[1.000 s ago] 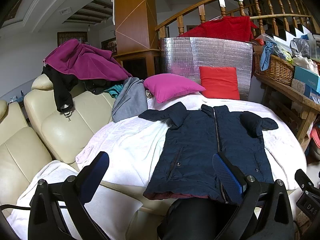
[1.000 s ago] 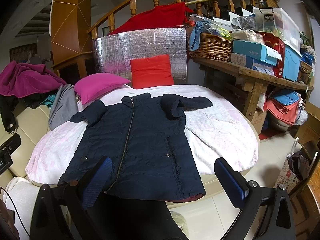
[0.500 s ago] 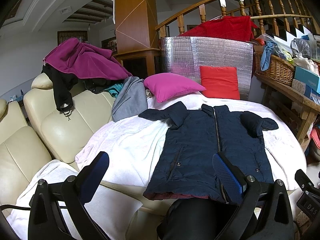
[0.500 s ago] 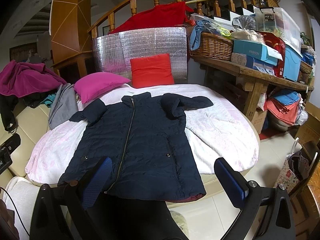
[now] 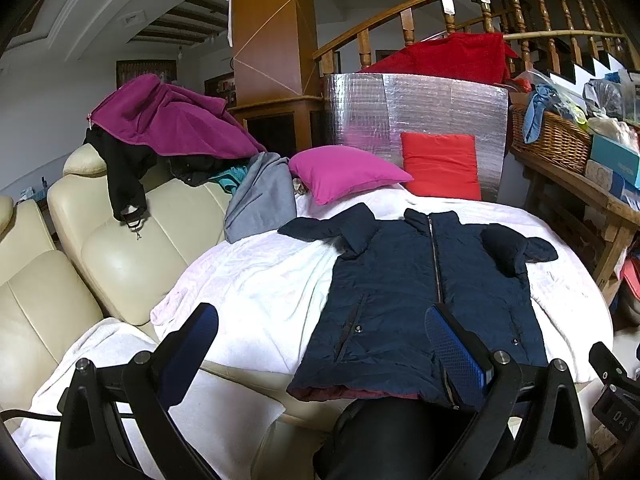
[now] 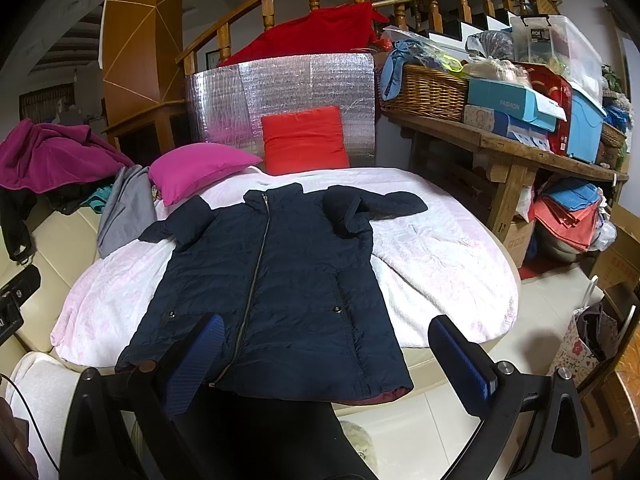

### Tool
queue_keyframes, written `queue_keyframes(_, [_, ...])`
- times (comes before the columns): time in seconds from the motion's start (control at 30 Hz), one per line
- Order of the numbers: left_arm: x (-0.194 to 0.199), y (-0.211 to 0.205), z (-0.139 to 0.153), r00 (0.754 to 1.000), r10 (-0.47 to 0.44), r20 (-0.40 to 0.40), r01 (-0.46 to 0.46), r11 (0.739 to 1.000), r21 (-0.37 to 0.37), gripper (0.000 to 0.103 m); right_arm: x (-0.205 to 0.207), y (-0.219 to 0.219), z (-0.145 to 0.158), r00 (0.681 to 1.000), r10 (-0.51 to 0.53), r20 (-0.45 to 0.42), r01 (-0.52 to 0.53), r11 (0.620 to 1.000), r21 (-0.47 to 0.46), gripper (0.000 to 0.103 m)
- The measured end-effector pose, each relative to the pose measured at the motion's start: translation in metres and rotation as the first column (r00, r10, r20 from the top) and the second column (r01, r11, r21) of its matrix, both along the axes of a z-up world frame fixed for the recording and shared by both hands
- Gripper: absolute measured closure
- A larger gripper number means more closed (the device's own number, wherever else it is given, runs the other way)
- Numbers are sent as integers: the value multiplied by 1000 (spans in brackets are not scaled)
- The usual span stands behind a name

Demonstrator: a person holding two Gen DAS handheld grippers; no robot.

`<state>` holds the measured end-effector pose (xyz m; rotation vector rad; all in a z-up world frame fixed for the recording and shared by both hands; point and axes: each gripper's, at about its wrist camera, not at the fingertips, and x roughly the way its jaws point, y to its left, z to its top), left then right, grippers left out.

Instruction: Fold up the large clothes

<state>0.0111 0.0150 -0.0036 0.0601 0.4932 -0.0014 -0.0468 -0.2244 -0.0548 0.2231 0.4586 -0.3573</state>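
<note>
A navy jacket [image 6: 276, 280] is laid flat, zipped; both grippers [image 5: 320, 360] [image 6: 324, 364] are held spread near its hem; sleeves are best folded inward first.

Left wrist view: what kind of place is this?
Most likely a home living room used for laundry sorting. A cream leather sofa piled with clothes, a wooden stair railing behind, and a navy jacket spread on a cloth-covered round table.

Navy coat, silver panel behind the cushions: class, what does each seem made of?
Navy coat: probably quilted synthetic shell, matte, with stitched channels and a metal-looking zip. Silver panel: likely foil bubble insulation, shiny with a gridded, bubbled surface.
</note>
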Motion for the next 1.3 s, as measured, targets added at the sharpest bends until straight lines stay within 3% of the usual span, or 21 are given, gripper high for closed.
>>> queue_keyframes(0.83, [37,8,-17,997,29,-69,-32,999,-31,1,38,-2,-16,996,4,-92,-4,1000,5,0])
queue_keyframes(1.03, [72,-3,-21,992,2,-126,-4,1000,-11,1,64,-34,0,999,2,-42,0,999,45,0])
queue_keyframes(1.13, [118,-16,-24,974,-55,-220,51,998,-27,1,86,-70,17,1000,25,16,-26,996,84,0])
queue_keyframes(1.2, [153,-28,-31,953,-92,-288,80,995,-52,1,104,-107,23,998,44,54,-52,986,157,0])
queue_keyframes(1.3, [216,-54,-50,901,-118,-417,80,991,-107,1,138,-164,21,995,67,76,-85,960,268,0])
